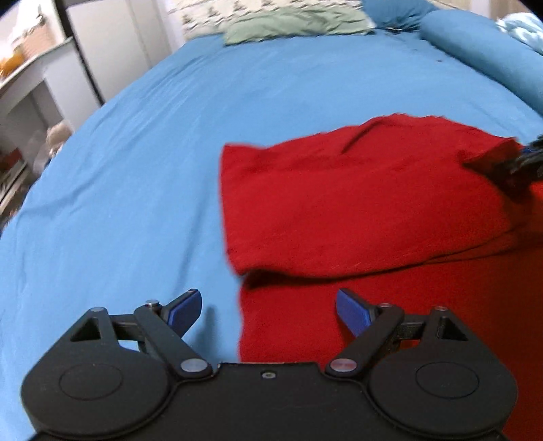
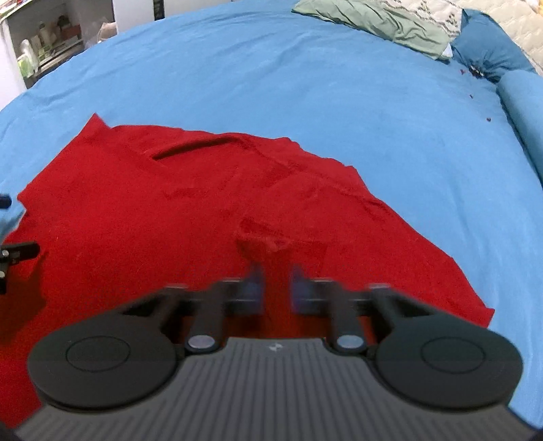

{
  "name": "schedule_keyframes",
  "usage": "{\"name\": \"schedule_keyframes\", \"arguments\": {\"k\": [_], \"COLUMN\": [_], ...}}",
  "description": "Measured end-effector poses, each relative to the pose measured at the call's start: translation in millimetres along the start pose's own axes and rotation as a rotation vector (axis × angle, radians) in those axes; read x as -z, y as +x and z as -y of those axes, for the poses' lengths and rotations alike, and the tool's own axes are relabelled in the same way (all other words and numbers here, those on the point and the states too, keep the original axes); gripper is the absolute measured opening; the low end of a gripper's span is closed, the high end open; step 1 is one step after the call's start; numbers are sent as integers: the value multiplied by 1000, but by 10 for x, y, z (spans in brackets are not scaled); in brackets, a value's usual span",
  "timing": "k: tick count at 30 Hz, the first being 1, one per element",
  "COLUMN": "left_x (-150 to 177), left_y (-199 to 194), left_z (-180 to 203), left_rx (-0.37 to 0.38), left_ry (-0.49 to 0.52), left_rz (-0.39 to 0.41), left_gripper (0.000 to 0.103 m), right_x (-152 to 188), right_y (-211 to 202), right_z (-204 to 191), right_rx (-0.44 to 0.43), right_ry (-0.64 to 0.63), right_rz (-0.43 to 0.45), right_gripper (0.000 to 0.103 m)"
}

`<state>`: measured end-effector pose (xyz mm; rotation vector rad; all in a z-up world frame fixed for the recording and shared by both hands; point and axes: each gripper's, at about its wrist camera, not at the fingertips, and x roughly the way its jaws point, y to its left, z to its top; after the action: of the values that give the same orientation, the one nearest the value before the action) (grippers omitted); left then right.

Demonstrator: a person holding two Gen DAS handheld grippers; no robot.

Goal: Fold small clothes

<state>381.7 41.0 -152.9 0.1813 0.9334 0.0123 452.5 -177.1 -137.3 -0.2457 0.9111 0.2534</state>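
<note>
Nearest in the left wrist view, the left gripper hovers with fingers spread wide and empty over the near left edge of the red garment. The right gripper is blurred; a narrow gap shows between its fingers above the cloth, and I cannot tell whether they pinch anything. The garment lies on the blue bedsheet with one flap already folded over, so folding seems partly done. Farther off lies a green pillow.

Right tongs above red garment
</note>
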Motion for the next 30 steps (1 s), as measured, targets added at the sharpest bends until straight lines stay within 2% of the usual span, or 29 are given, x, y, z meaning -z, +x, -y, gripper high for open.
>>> {"name": "schedule_keyframes", "arguments": {"k": [5,10,14,16,18,25,27,28,29,30], "left_x": [1,-87,-163,-194,-180,-149,-160,-157,-146,-149], "left_y": [76,161,213,213,222,219,164,109,37,-40], "left_z": [-155,-197,-178,-171,-207,-251,-260,-250,-219,-186], "left_rx": [-4,3,27,15,-11,-35,-26,-20,-17,-18], "left_ry": [-77,-96,-78,-67,-71,-77,-78,-71,-56,-40], "left_rz": [-7,7,29,32,22,-4,11,26,46,67], "left_gripper": [88,80,66,54,49,51,53,61,66,76], "right_x": [39,314,501,565,600,819,909,948,981,1008], "right_y": [-286,-531,-490,-495,-503,-312,-292,-311,-339,-379], "right_z": [334,686,814,861,898,945,928,917,897,878], "right_rx": [117,238,228,224,229,236,269,280,293,303], "right_ry": [108,254,334,357,388,447,452,454,455,453], "right_rz": [93,128,108,119,133,69,60,63,63,69], "right_gripper": [21,21,21,21,21,23,27,38,55,71]}}
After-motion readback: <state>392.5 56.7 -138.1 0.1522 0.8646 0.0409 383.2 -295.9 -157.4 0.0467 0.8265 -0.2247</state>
